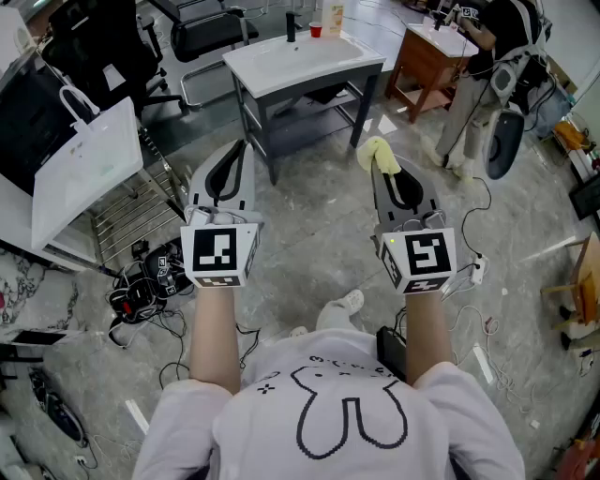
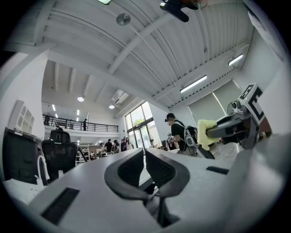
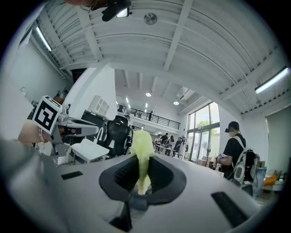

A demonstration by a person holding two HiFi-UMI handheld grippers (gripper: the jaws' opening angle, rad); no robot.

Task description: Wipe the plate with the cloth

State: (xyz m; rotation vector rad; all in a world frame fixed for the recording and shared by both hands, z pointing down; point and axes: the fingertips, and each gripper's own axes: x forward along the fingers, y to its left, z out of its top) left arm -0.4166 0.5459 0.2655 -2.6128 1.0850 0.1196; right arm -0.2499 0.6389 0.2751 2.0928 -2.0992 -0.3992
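My right gripper (image 1: 379, 161) is shut on a crumpled yellow cloth (image 1: 378, 153), which sticks out beyond its tips. The right gripper view shows the cloth (image 3: 142, 152) pinched upright between the two jaws of that gripper (image 3: 141, 164). The left gripper (image 1: 244, 150) is shut with nothing in it; in its own view the jaws of the left gripper (image 2: 144, 155) meet. Both are held level in the air over the floor, side by side and short of a white table (image 1: 281, 70). I cannot make out a plate in any view.
A red cup (image 1: 316, 30) and a bottle (image 1: 332, 16) stand at the table's far edge. A white paper bag (image 1: 89, 173), a wire rack (image 1: 131, 225) and cables (image 1: 141, 291) lie left. A person (image 1: 487, 66) stands by a wooden table (image 1: 427, 56) at back right.
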